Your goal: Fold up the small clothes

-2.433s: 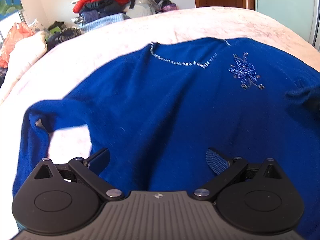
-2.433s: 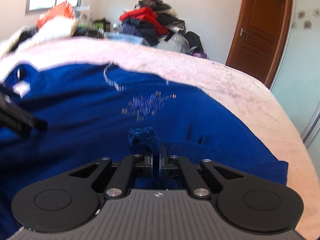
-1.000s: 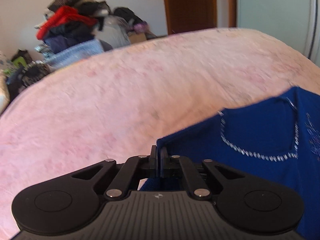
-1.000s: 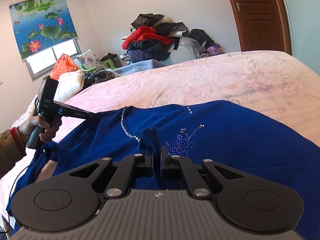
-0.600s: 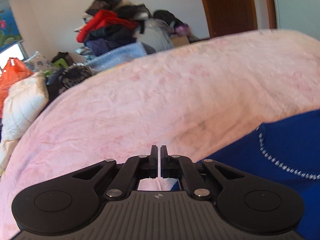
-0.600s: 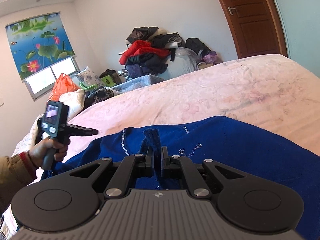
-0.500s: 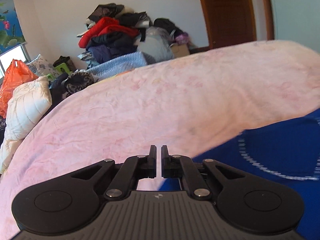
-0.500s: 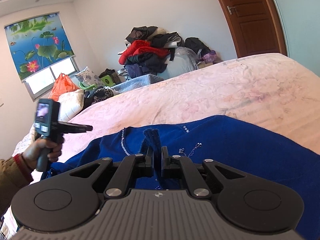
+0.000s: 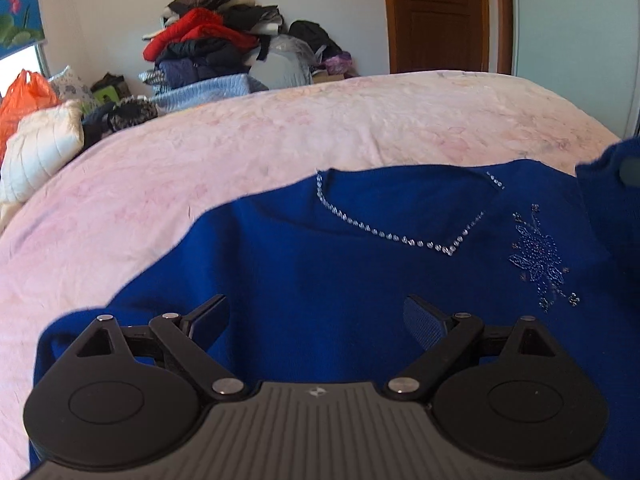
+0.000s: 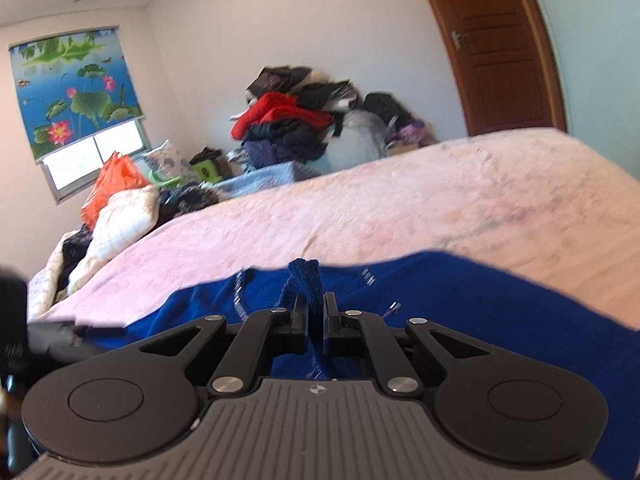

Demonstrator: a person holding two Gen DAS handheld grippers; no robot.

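Observation:
A royal-blue sweater [image 9: 328, 280] with a rhinestone V-neck and a beaded flower lies front-up on the pink bedspread [image 9: 280, 136]. My left gripper [image 9: 316, 320] hangs over the sweater's chest, its jaws opening wide, with no cloth pinched between the pads. At the right edge of the left wrist view, a raised fold of blue cloth [image 9: 612, 184] is lifted. My right gripper [image 10: 315, 316] is shut on a bunched tuft of the sweater [image 10: 460, 300], which sticks up between its fingers above the spread garment.
A heap of clothes [image 9: 212, 52] is piled against the far wall, beside a brown door [image 9: 436, 16]. A white quilted pillow [image 9: 40, 152] and an orange bag [image 9: 24, 100] sit at the bed's left side. The other handheld gripper shows blurred at the right wrist view's left edge.
My left gripper let go of the sweater's shoulder edge, spread its jaws wide, and swung right over the chest. My right gripper stays shut on its tuft, tilted slightly up.

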